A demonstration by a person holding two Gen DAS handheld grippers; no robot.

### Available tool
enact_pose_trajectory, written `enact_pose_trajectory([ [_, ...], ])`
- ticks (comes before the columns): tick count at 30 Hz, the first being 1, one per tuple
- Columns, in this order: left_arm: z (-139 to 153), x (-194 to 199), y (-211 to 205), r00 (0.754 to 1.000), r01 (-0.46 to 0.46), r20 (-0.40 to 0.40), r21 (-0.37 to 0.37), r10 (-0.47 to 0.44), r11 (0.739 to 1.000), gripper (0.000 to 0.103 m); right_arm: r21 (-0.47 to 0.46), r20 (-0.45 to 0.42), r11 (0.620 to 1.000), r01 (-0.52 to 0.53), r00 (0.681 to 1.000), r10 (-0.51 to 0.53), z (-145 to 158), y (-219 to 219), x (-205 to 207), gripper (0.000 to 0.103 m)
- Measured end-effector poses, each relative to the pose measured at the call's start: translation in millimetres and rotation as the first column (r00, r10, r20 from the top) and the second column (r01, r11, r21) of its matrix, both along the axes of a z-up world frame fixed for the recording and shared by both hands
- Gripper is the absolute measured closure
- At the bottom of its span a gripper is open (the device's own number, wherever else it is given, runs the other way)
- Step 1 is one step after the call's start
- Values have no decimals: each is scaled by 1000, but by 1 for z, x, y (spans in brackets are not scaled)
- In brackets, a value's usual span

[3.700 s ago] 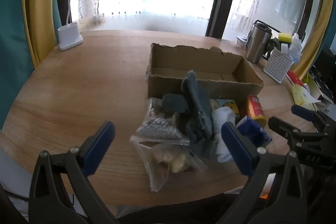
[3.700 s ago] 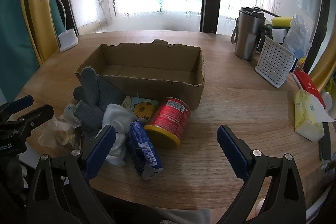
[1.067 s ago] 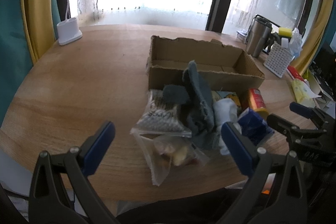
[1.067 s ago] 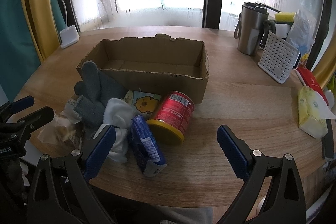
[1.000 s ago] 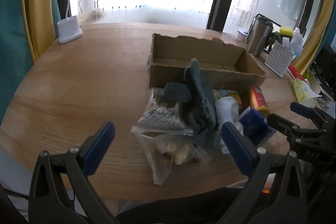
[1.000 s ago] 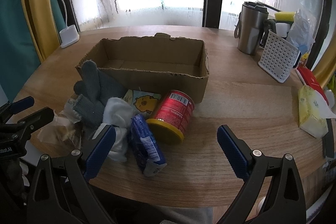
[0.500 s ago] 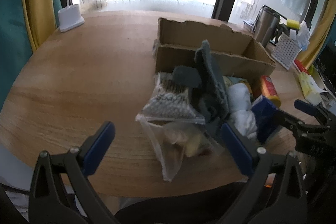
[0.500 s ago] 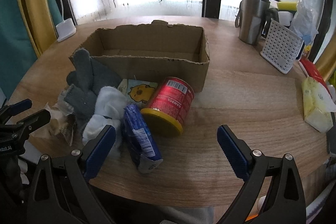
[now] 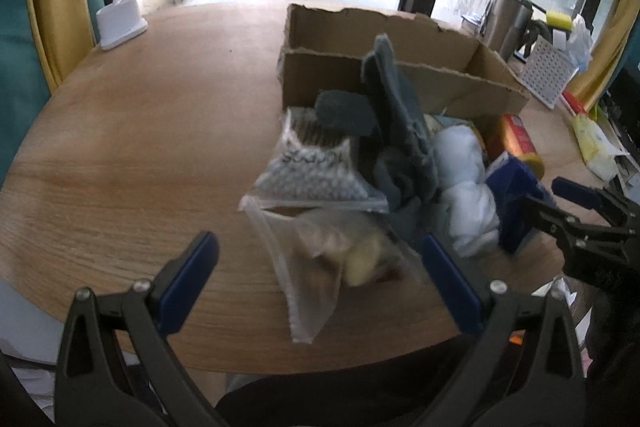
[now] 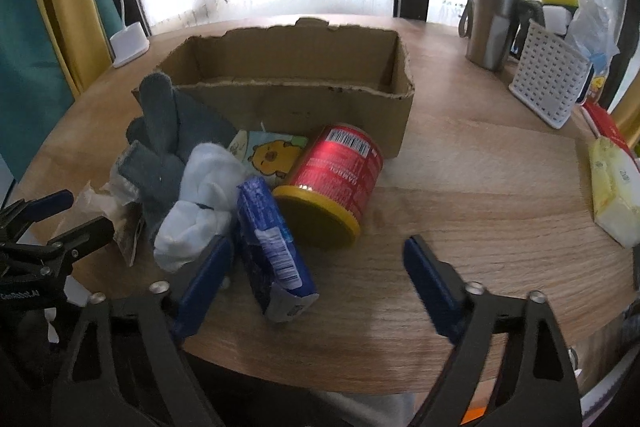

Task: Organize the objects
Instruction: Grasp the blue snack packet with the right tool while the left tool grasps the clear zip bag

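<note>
With both your left tool and right tool spread and holding nothing, the pile sits before the box, and a careless grab could roll the red can off the table.

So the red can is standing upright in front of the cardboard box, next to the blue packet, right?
Not quite. The red can is lying on its side, its yellow lid facing the camera, as the right wrist view shows. The rest holds: it is in front of the cardboard box, next to the blue packet.
</note>
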State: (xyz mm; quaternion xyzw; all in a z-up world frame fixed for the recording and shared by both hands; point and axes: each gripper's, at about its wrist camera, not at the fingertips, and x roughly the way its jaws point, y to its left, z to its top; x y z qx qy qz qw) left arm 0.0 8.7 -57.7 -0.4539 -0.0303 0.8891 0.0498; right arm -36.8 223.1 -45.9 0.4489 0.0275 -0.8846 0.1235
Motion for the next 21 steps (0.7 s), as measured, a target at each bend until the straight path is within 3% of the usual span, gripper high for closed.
enact_pose_trajectory([
  [2, -2, 0, 2, 1000, 6, 4, -5, -6, 1000, 1, -5, 11, 1000, -7, 1000, 7, -2, 0, 0, 27],
  [7, -7, -2, 6, 1000, 10, 13, -11, -10, 1000, 1, -29, 32, 999, -23, 999, 24, -5, 0, 2, 33],
  [17, -17, -10, 6, 1000, 3, 31, -2, -3, 1000, 2, -63, 55, 996, -62, 996, 66, -9, -2, 4, 56],
  [19, -18, -10, 6, 1000, 9, 29, -1, -9, 1000, 11, -68, 53, 995, -69, 996, 73, -9, -2, 4, 63],
  [21, -19, -9, 7, 999, 15, 33, -1, -15, 1000, 15, -74, 48, 994, -76, 996, 79, -8, -2, 5, 71],
])
